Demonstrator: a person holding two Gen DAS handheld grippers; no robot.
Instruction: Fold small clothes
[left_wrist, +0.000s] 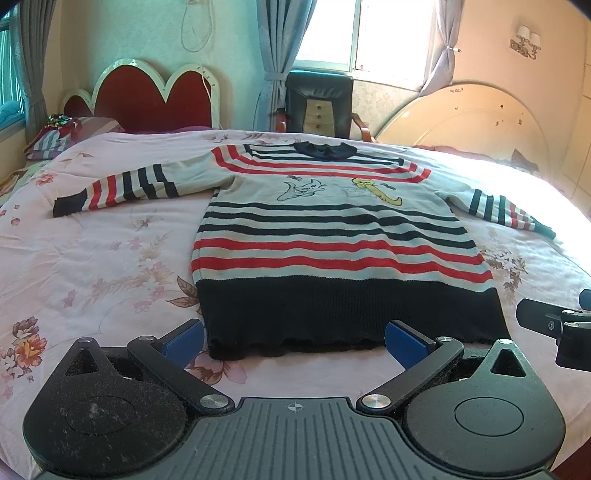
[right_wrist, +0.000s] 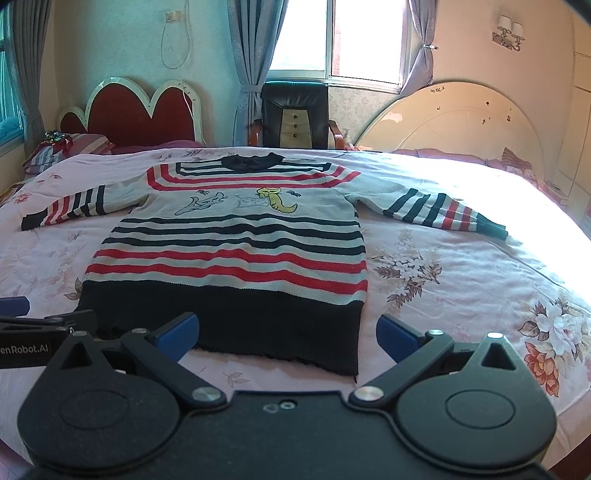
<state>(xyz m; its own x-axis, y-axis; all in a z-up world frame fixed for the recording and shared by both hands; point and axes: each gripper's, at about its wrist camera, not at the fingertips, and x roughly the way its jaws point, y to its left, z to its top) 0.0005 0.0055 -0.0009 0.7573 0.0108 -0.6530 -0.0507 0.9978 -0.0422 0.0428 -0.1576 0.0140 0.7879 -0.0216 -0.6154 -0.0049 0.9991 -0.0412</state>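
- Left gripper (left_wrist: 293, 341): bottom centre of the left wrist view; jaws spread wide, holding nothing, straddling the hem's left part.
- Right gripper (right_wrist: 287, 334): bottom centre of the right wrist view; jaws wide, empty, at the hem's right part.
- Striped sweater (right_wrist: 236, 254): centre frame, flat, front up, on the floral bedspread (right_wrist: 461, 280); sleeves out to both sides. Judged soft, light, limp knit; will drape and stretch.
- Dark hem band (right_wrist: 229, 321): nearest, thickest-looking edge; likely grip at its corners.
- Right sleeve cuff (right_wrist: 493, 226): mid right; alternative hold.
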